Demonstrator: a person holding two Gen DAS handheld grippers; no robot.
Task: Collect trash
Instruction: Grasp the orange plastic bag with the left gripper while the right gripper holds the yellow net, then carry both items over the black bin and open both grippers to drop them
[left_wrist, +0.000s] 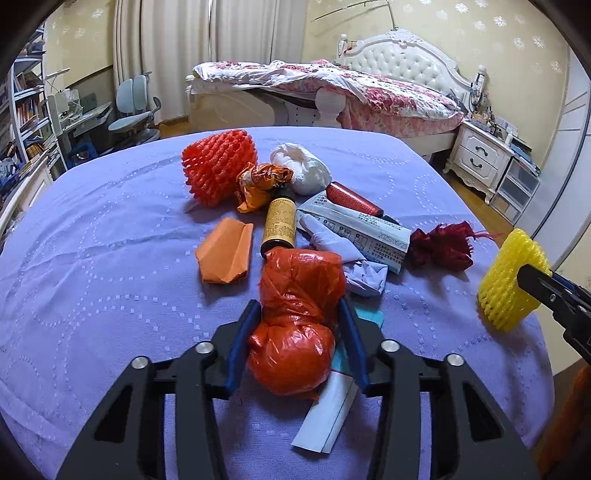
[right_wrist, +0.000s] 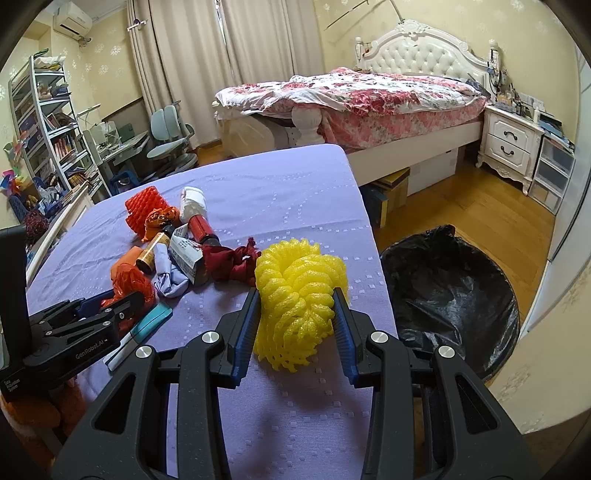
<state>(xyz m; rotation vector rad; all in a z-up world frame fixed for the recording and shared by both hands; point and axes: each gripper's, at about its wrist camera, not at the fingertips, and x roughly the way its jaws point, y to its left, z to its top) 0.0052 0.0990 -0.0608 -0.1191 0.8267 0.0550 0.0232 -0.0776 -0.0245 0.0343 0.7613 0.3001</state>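
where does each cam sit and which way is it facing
Left wrist: rides the left gripper, looking forward and down over the purple table; own jaws pinch an orange plastic bag, trash pile beyond, bed behind.
Right wrist: rides the right gripper, same way; jaws clamp a yellow foam net, black-lined bin to its right.
Shared: the table, pile and bed, and each view shows the other gripper.
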